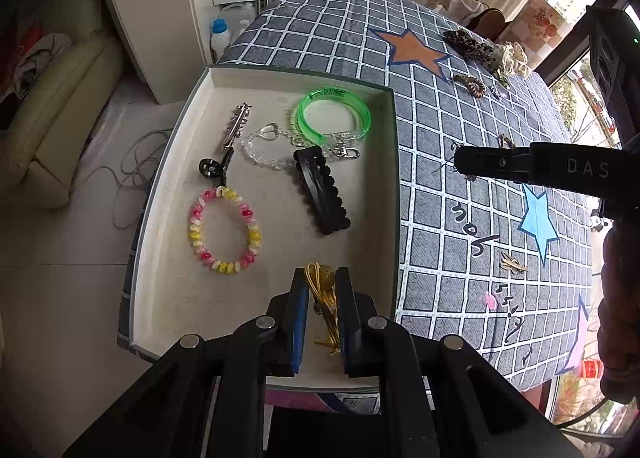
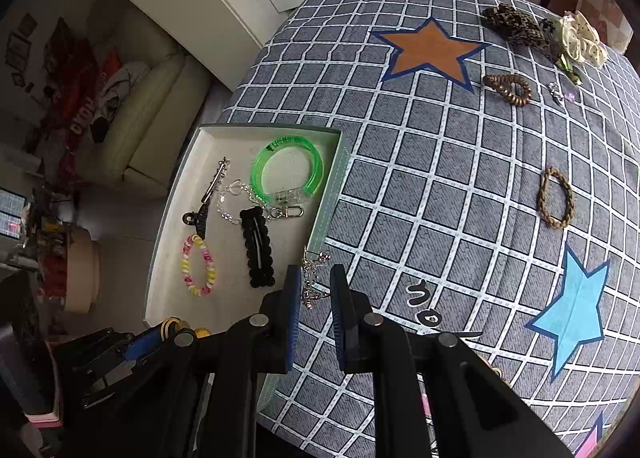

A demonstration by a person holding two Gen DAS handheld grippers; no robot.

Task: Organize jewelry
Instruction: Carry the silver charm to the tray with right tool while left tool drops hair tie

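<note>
Left tool point(image 1: 322, 278) pinches a gold piece point(image 1: 322, 286), looks like gold cord with a round part, pads tight on it, held over the near end of the tray point(image 1: 168, 242). Right tool point(image 2: 316, 278) pinches a small silver chain piece point(image 2: 312, 278), pads close on it, hanging over the tray's right wall and the tabletop edge beside it.

Tray is a shallow pale box sitting at the left edge of the tabletop point(image 2: 420, 162), which carries a grey grid cloth with star prints. Inside the tray, left to right: pink-yellow bead bracelet point(image 1: 224, 230) near the left wall; small black claw clip point(image 1: 211, 168) just above it; silver spiked hair clip point(image 1: 237, 126) running diagonally up from there; clear bead bracelet point(image 1: 264, 148) with a heart charm in the middle; black scalloped snap clip point(image 1: 322, 192) lying diagonal right of centre; green translucent bangle point(image 1: 332, 114) in the far right corner, a chain with a silver clasp touching it.

On the cloth right of the tray: brown spiral hair tie point(image 2: 508, 88) below the orange star, dark patterned scrunchie point(image 2: 514, 24) and cream scrunchie point(image 2: 582, 38) at the far edge, braided tan hair tie point(image 2: 556, 198) well to the right, above the blue star. A small gold clip point(image 1: 514, 264) lies on the cloth below the right tool in the left wrist view.
</note>
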